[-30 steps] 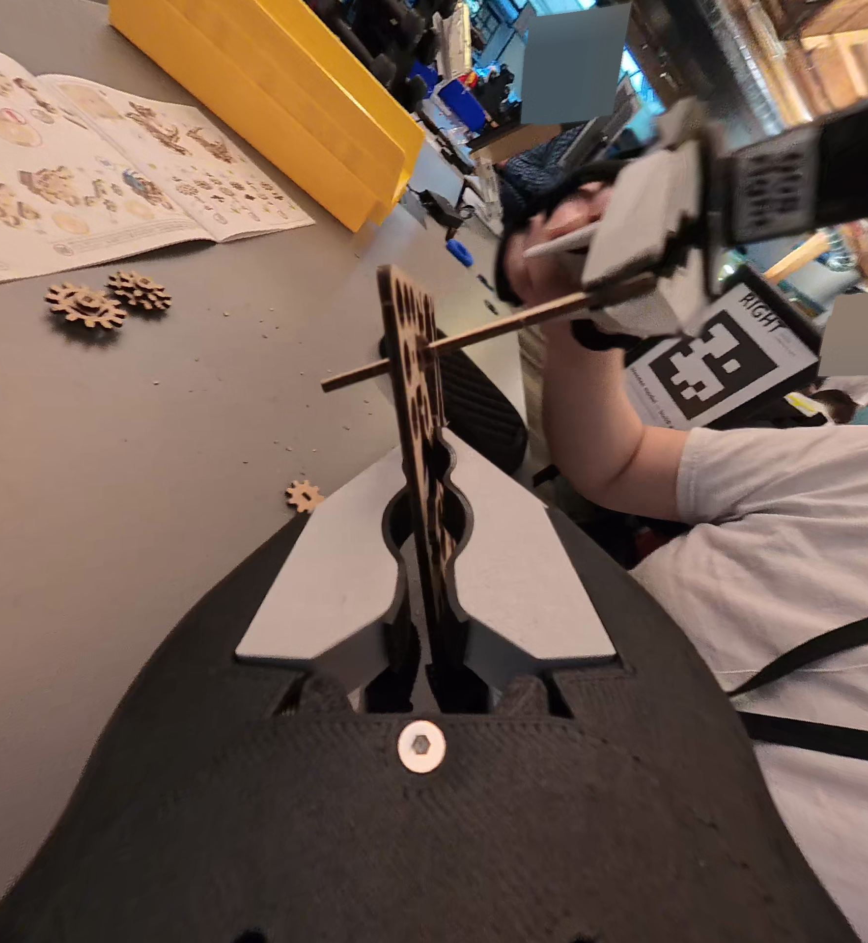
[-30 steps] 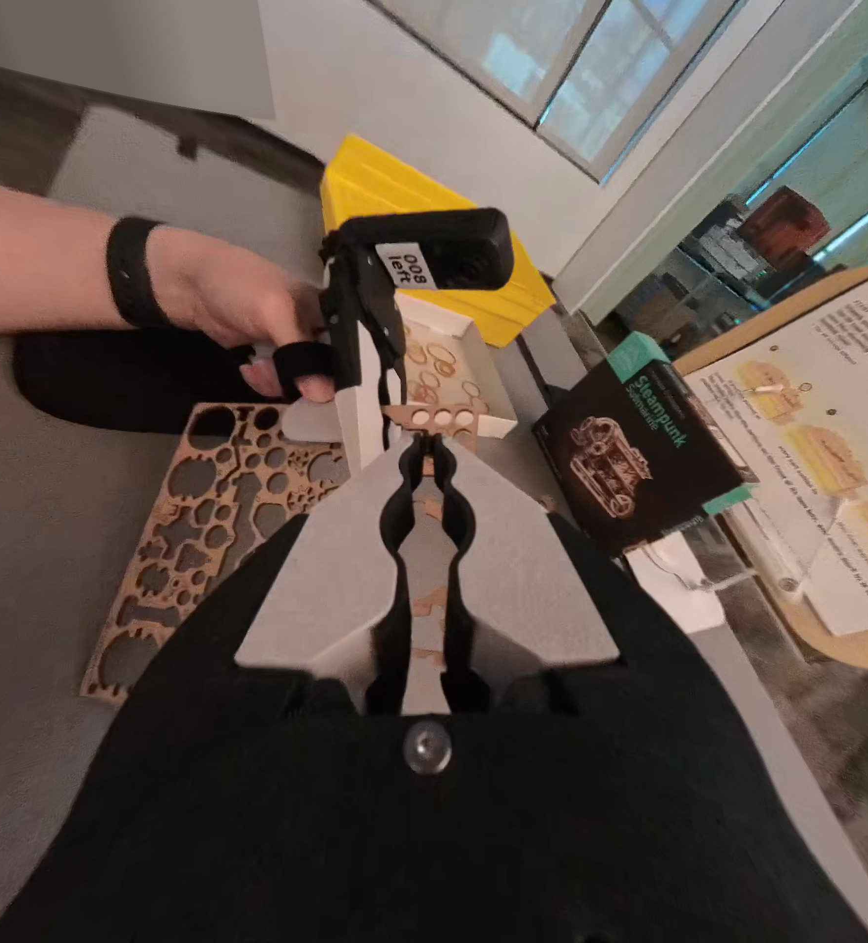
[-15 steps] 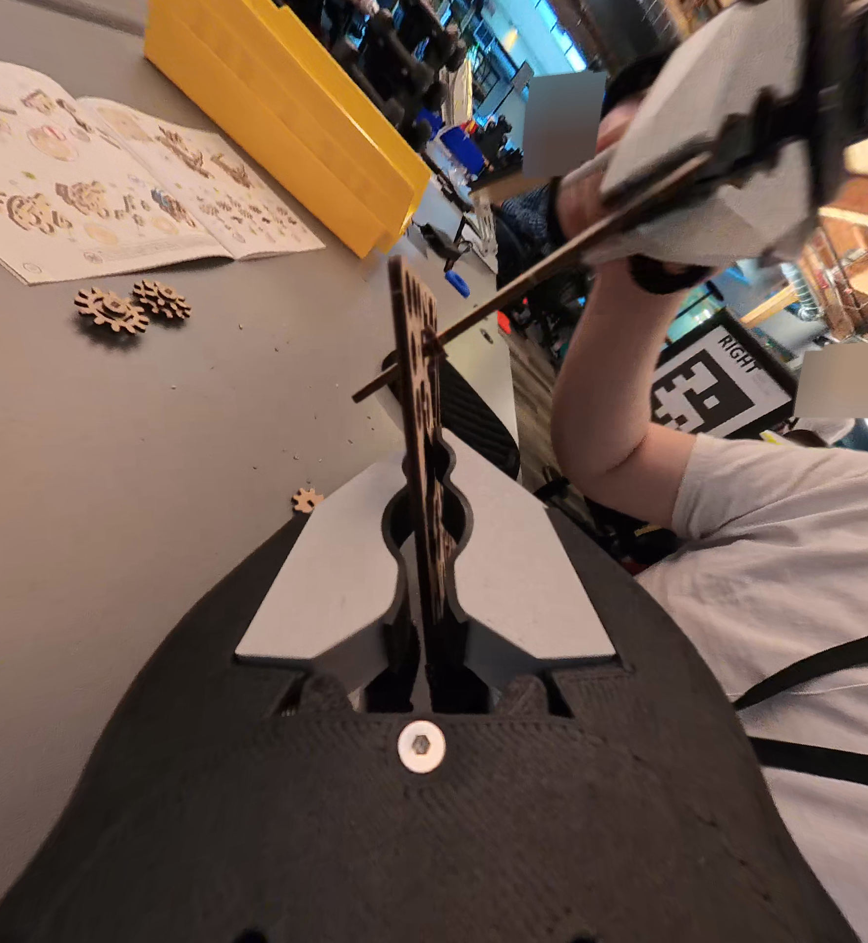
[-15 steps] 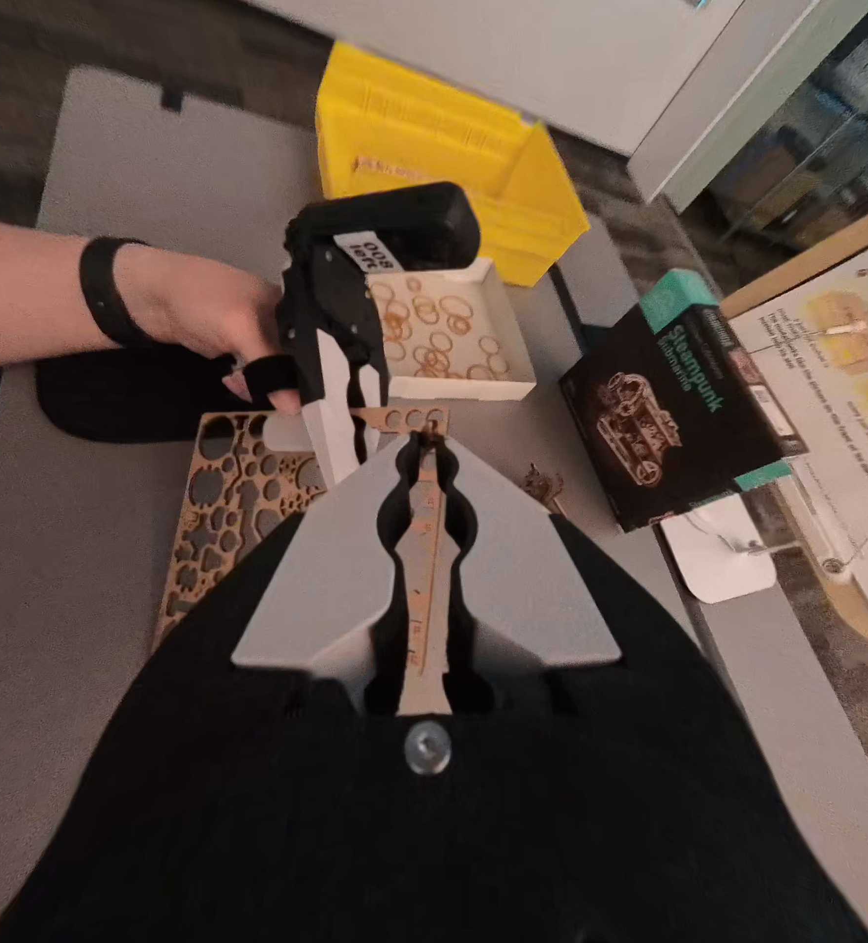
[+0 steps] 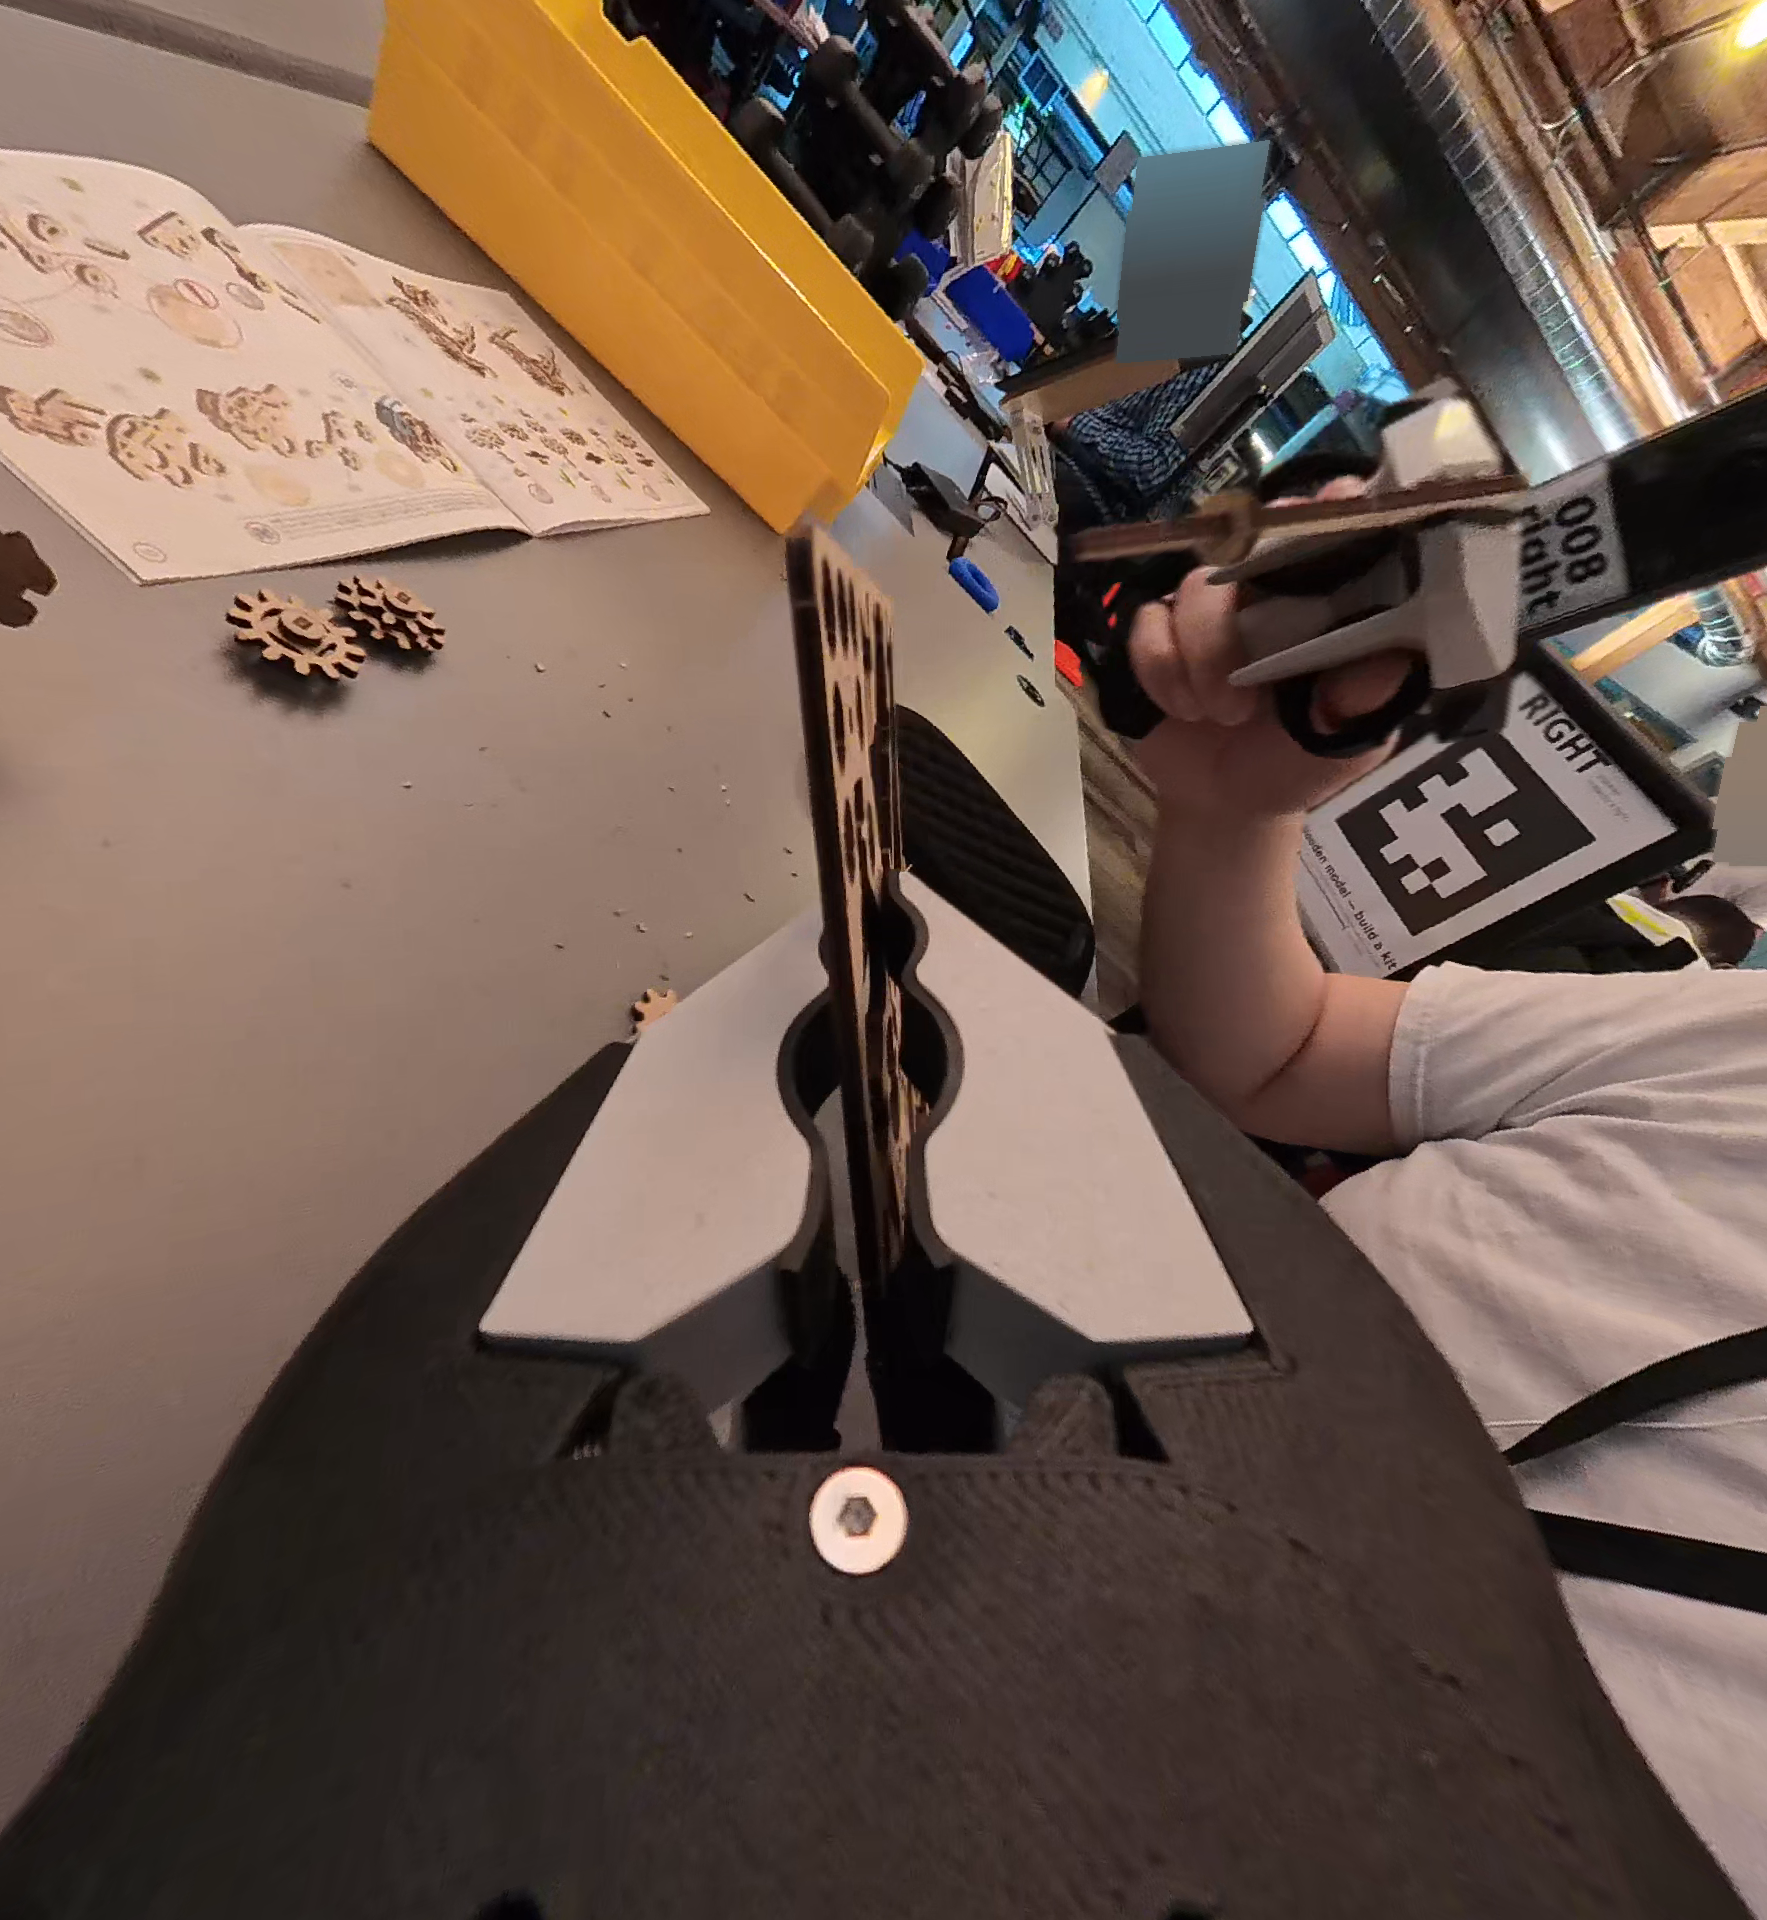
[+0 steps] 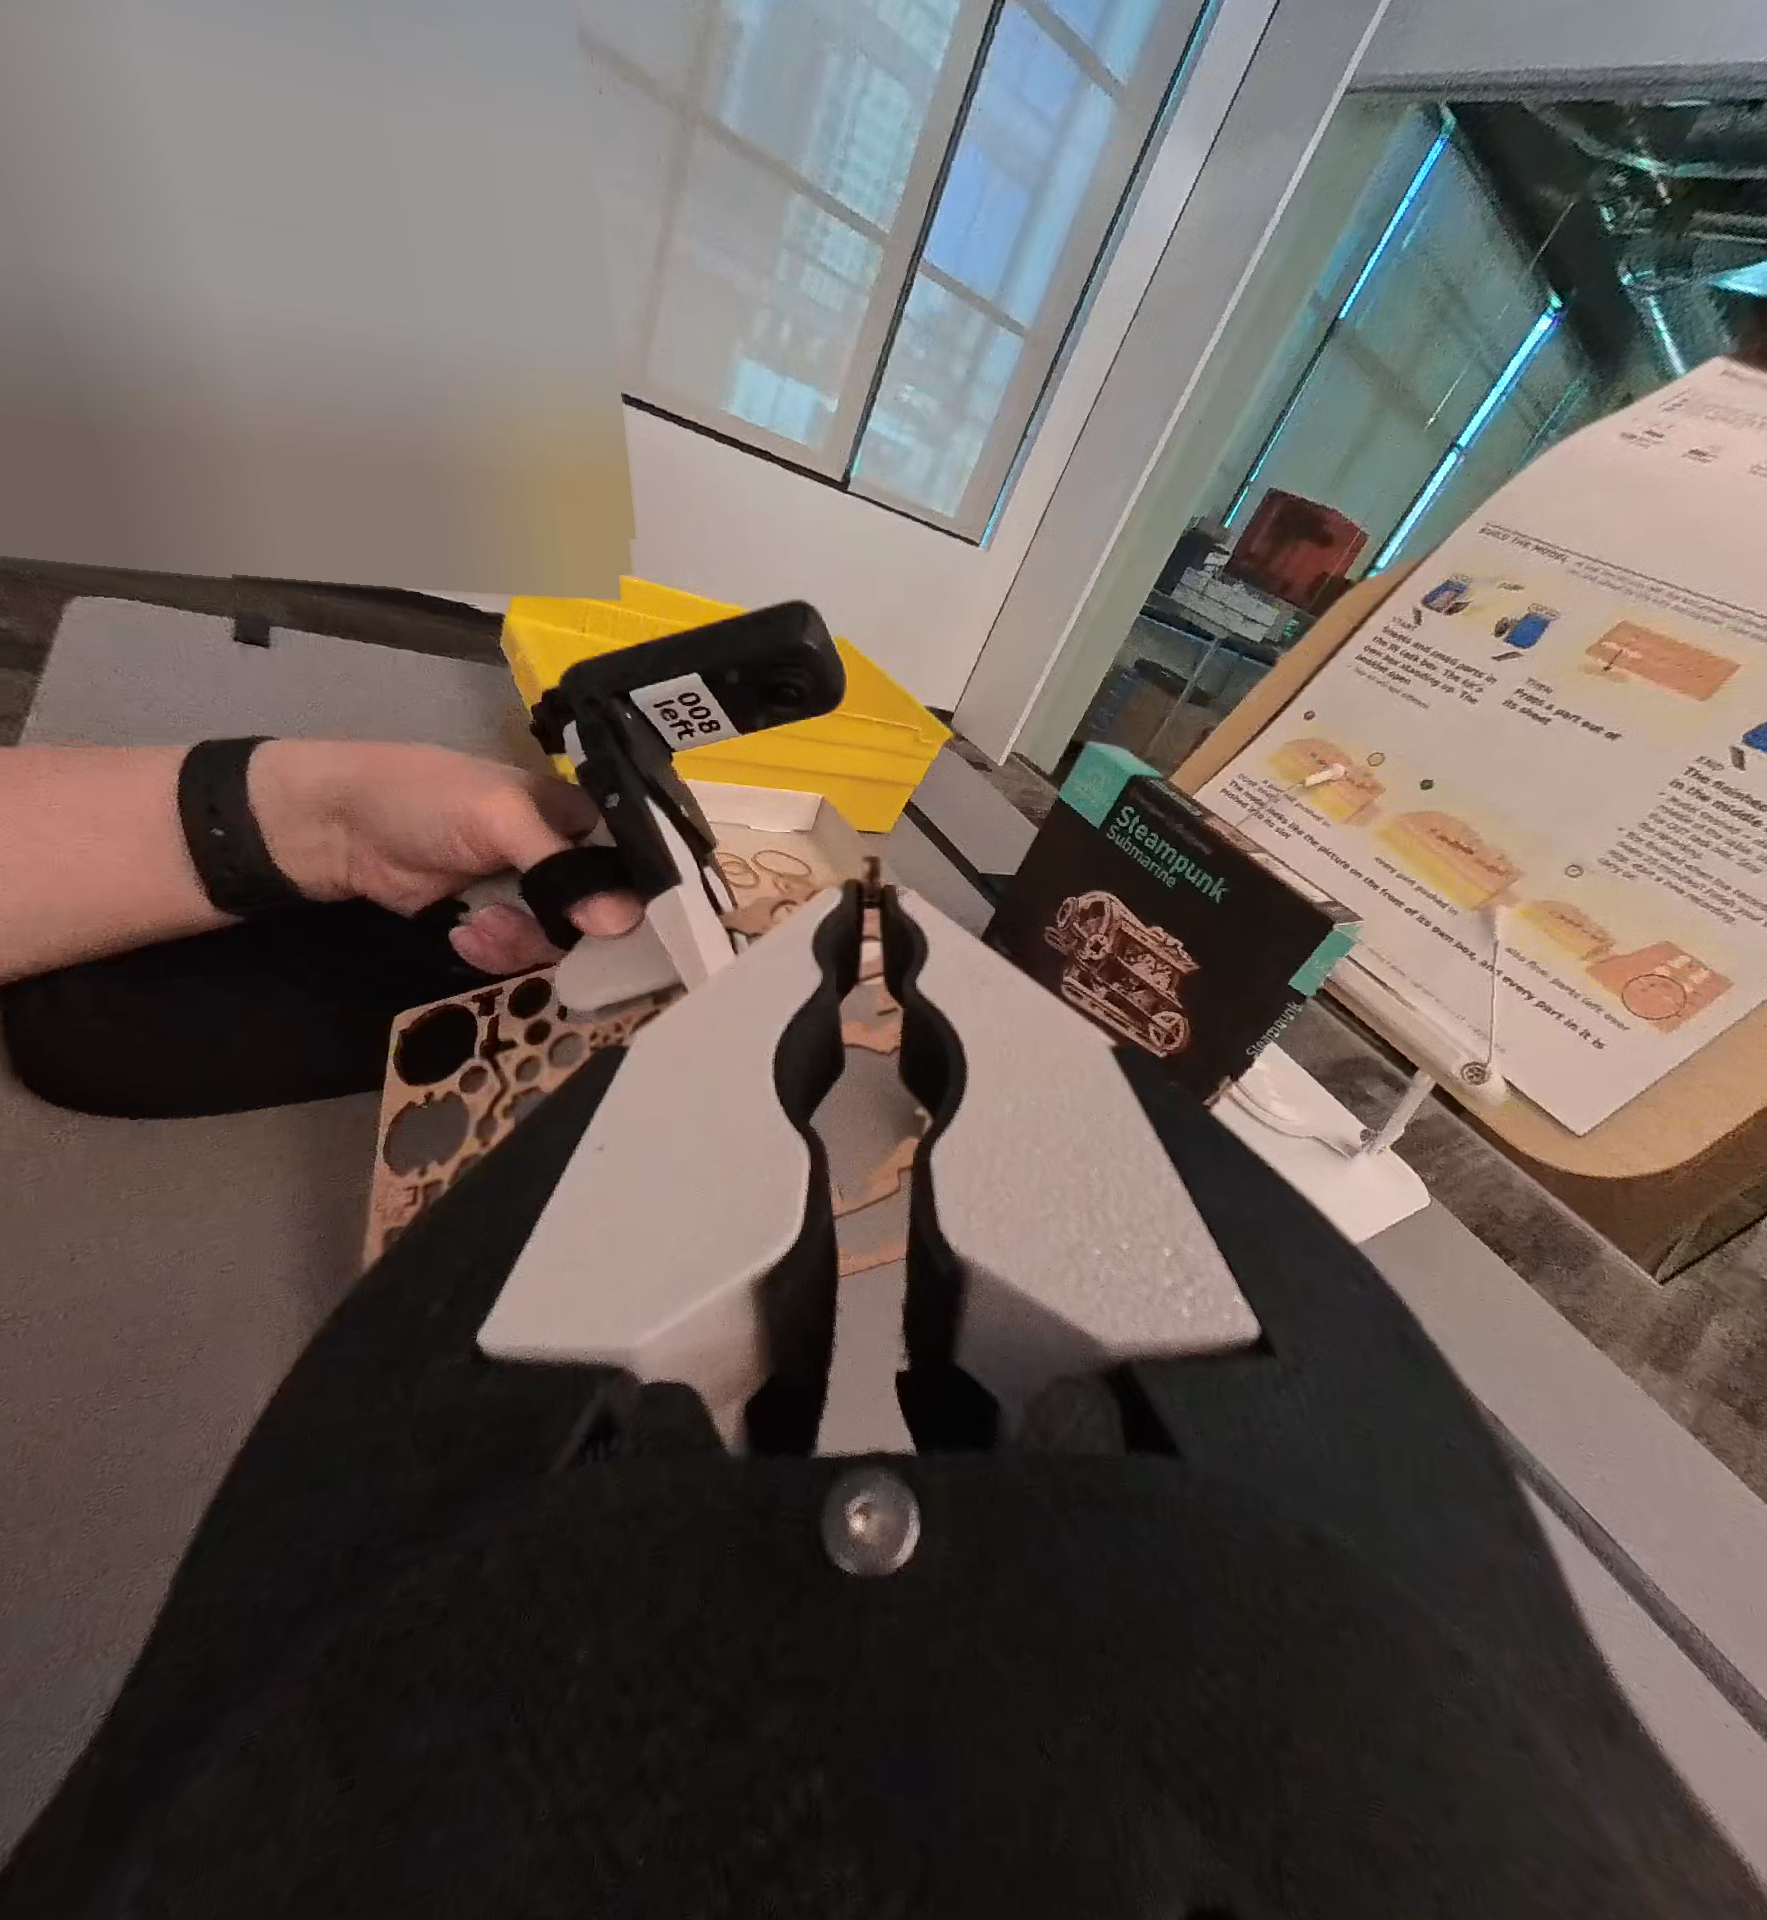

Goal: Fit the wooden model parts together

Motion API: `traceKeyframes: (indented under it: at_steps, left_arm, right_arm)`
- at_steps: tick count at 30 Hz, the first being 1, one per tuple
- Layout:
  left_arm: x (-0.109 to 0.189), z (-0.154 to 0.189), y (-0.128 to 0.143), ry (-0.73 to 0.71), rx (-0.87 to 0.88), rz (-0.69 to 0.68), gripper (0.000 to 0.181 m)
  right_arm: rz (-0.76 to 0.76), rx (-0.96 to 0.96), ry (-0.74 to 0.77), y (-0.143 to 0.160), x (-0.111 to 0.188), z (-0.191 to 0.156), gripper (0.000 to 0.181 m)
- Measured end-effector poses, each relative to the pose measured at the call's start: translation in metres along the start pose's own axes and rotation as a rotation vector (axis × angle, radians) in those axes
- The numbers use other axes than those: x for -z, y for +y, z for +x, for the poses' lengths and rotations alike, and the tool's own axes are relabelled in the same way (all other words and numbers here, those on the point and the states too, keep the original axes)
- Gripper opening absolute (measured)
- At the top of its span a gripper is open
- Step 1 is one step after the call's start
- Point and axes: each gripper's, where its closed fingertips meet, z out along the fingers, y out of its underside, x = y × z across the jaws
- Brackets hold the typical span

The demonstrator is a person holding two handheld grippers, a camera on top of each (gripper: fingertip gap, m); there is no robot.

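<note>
Right now you are gripping the perforated wooden sheet [image 5: 853, 831] on edge in the left claw [image 5: 863, 935], whose jaws are closing flat on its two faces, and the sheet is standing upright over the tabletop [image 5: 287, 935] toward its near edge. Your right claw [image 5: 1274, 551] is hovering apart from the sheet, up and to the side, pinching a thin wooden rod [image 5: 1274, 520] with a small collar on it; in its own view only the rod's dark tip [image 6: 871, 883] is peeking past the narrow jaws.

Judging by this, you are working on the step of threading the rod through a hole in the sheet, and the two parts are not joined. The next move is probably calling for you to line the rod's tip up square with the chosen hole, keep the sheet steady, and push gently, since a tilted rod could bind or snap.

Around you, two wooden gears [image 5: 333, 634] are lying by the open instruction booklet [image 5: 266, 364] toward the far edge, with a yellow bin [image 5: 650, 260] beyond it. A spent parts sheet [image 6: 463, 1081], a dark kit box [image 6: 1159, 935] and a standing instruction board [image 6: 1585, 779] are sitting further along, with tall windows and shelving filling the workshop behind.
</note>
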Motion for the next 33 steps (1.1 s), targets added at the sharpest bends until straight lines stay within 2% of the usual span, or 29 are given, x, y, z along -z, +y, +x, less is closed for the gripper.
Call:
traceKeyframes:
  at_steps: [2, 6, 11, 14, 33]
  left_arm:
    - [-0.001, 0.0, 0.001, -0.008, -0.012, -0.006, 0.0]
    - [-0.003, 0.002, 0.001, -0.018, -0.033, -0.01, 0.001]
    - [-0.003, 0.002, 0.001, -0.022, -0.036, -0.012, 0.001]
    - [-0.002, -0.003, 0.002, -0.05, -0.04, -0.019, 0.001]
    - [0.0, 0.0, -0.002, -0.033, -0.038, -0.001, 0.001]
  right_arm:
    - [-0.012, 0.016, 0.029, -0.005, 0.002, 0.003, 0.002]
    - [-0.097, -0.044, -0.068, -0.003, -0.012, -0.013, 0.002]
    - [-0.228, 0.1, -0.047, 0.011, -0.033, -0.015, 0.002]
    - [-0.257, 0.125, -0.072, 0.016, -0.039, -0.02, 0.002]
    - [-0.346, 0.178, -0.066, 0.024, -0.028, -0.018, 0.002]
